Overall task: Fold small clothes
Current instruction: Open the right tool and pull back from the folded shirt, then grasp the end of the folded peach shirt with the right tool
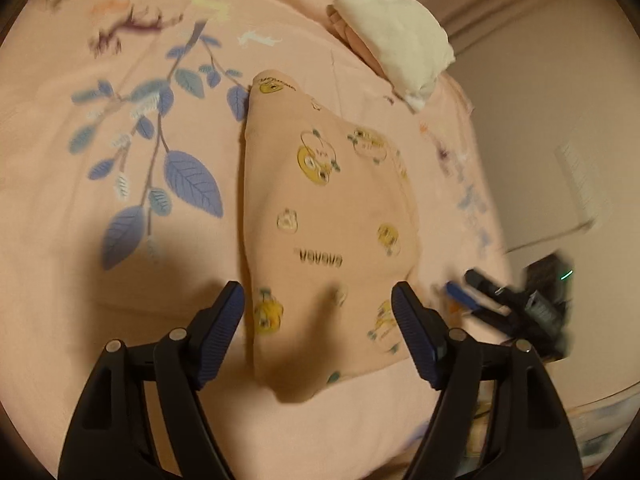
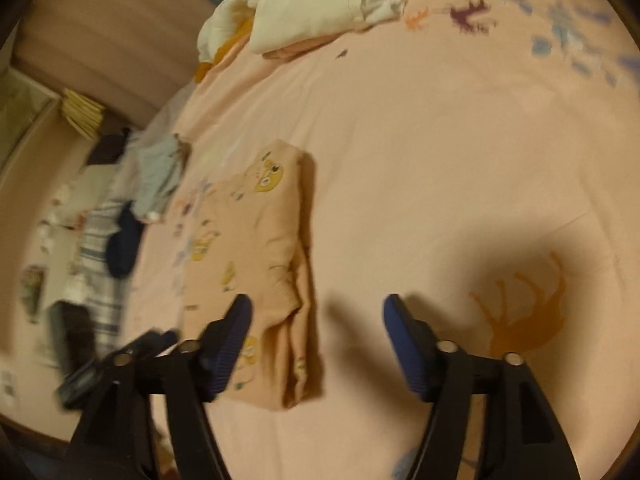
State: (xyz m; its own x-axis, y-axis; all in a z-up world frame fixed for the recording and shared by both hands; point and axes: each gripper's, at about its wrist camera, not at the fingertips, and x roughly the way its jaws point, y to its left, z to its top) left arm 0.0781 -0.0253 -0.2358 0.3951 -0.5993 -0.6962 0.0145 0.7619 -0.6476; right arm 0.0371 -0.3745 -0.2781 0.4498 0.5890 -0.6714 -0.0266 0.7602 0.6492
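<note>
Left wrist: both hand-held grippers [image 1: 318, 300] [image 2: 318, 312] wide open, empty, over folded garment [image 1: 324, 208].

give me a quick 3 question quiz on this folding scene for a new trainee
1. True or false: the left gripper is clamped on the peach printed garment.
2. Where does the white folded cloth lie relative to that garment? A) beyond it, near the bed's edge B) on top of it C) under it
3. What state are the right gripper jaws in?

Key: 1 false, its jaws stand open above it. 2 A. 3 open, nothing gripped.
</note>
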